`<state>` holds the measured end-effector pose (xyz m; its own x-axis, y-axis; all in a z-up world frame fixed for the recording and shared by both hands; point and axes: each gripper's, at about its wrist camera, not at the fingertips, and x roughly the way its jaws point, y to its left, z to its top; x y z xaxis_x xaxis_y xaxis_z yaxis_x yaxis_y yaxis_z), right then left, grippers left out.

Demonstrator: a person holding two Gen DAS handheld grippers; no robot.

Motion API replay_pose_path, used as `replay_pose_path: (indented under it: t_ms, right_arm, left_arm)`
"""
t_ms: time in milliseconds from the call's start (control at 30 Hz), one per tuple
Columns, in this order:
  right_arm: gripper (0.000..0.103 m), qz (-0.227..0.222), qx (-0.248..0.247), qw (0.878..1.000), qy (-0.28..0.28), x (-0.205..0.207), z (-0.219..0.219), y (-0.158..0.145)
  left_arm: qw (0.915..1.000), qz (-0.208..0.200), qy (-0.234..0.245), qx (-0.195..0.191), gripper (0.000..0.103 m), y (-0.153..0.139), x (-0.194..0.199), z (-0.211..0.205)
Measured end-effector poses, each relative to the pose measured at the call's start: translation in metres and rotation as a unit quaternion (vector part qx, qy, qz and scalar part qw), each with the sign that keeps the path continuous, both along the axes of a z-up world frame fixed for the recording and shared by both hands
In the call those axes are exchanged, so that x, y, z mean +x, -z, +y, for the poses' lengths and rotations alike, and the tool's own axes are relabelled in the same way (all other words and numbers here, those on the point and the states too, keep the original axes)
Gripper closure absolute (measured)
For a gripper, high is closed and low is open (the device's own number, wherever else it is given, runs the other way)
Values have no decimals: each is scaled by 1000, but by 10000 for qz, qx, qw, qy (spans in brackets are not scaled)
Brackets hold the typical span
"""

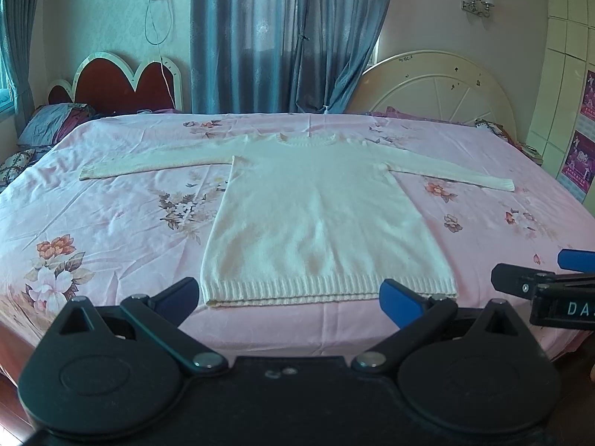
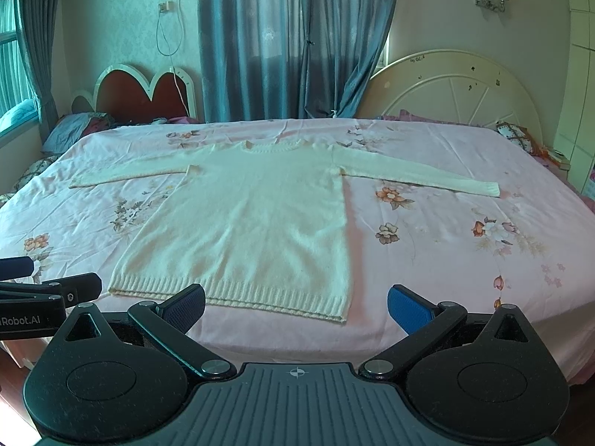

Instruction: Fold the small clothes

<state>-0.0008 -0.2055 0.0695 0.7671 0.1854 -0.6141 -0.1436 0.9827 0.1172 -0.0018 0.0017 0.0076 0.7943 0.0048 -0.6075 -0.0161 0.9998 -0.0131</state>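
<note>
A cream knit sweater lies flat on the pink floral bed sheet, hem nearest me, both sleeves spread out sideways. It also shows in the right wrist view. My left gripper is open and empty, held just short of the hem. My right gripper is open and empty, in front of the hem's right corner. The right gripper shows at the right edge of the left wrist view; the left gripper shows at the left edge of the right wrist view.
The bed's near edge runs just below the hem. Pillows lie at the far left and a cushion at the far right. Headboards and blue curtains stand behind the bed.
</note>
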Motion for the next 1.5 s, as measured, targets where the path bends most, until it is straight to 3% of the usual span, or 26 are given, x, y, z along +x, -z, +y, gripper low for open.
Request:
replay_pose_path:
  t_ms: [1500]
  right_arm:
    - [0,2,1,10000,-12,0,3,-3]
  left_arm:
    - [10000,10,-17,-1,0,3,-3,10]
